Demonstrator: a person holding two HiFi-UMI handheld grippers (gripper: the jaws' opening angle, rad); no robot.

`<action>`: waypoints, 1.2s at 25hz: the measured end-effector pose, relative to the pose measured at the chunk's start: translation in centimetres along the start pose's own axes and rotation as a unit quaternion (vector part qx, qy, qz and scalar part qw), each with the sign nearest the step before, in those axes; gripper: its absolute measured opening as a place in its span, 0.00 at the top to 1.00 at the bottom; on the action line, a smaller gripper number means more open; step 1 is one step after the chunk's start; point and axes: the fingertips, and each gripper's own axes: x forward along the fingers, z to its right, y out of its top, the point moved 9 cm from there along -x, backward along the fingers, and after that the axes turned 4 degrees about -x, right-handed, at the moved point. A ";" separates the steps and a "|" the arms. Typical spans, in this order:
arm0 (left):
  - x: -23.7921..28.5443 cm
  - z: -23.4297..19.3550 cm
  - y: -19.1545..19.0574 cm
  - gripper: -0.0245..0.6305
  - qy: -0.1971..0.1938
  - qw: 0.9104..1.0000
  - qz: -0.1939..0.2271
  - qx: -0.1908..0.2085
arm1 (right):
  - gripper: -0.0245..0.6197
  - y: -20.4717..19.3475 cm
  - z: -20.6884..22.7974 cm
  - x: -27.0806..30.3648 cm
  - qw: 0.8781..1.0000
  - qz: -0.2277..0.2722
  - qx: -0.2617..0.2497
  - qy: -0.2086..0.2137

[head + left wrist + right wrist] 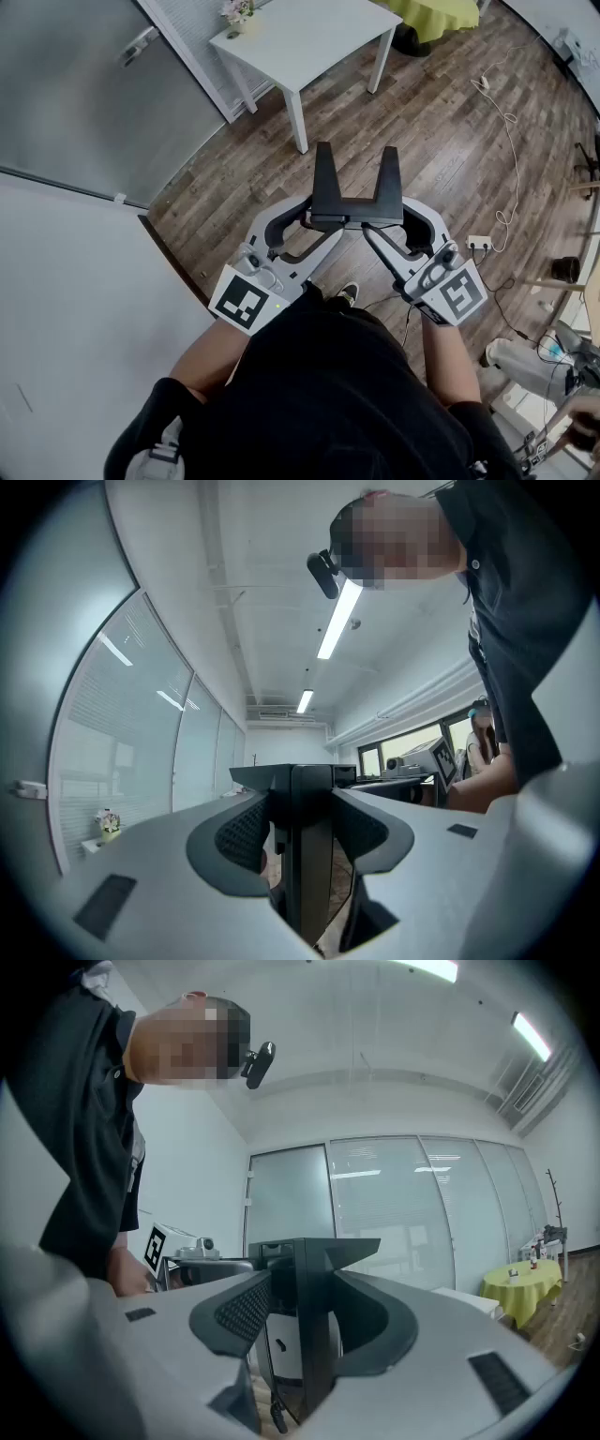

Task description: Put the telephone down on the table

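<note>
The telephone (356,190) is a black piece with two upright prongs, held in the air over the wood floor in front of the person's body. My left gripper (314,218) clamps its left end and my right gripper (384,217) its right end. In the left gripper view the black slab (310,855) stands upright between the ribbed pads (246,834), which press on it. The right gripper view shows the same: the slab (315,1335) is squeezed between the pads (246,1312). The white table (309,42) stands further ahead, well apart from the telephone.
A small flower pot (237,13) sits on the white table's far left corner. A yellow-green covered table (433,11) is behind it. A white cable and a power strip (479,242) lie on the floor to the right. A grey glass wall (66,84) runs along the left.
</note>
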 end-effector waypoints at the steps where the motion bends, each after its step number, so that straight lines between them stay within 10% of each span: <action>1: 0.0 0.0 0.0 0.64 0.000 1.000 -0.001 0.000 | 0.62 0.1 -0.1 0.0 1.000 0.007 0.005 0.003; 30: -2.1 -4.7 0.6 0.64 -0.007 1.000 0.021 0.004 | 0.62 0.7 -1.0 5.1 1.000 -0.006 -0.007 -0.007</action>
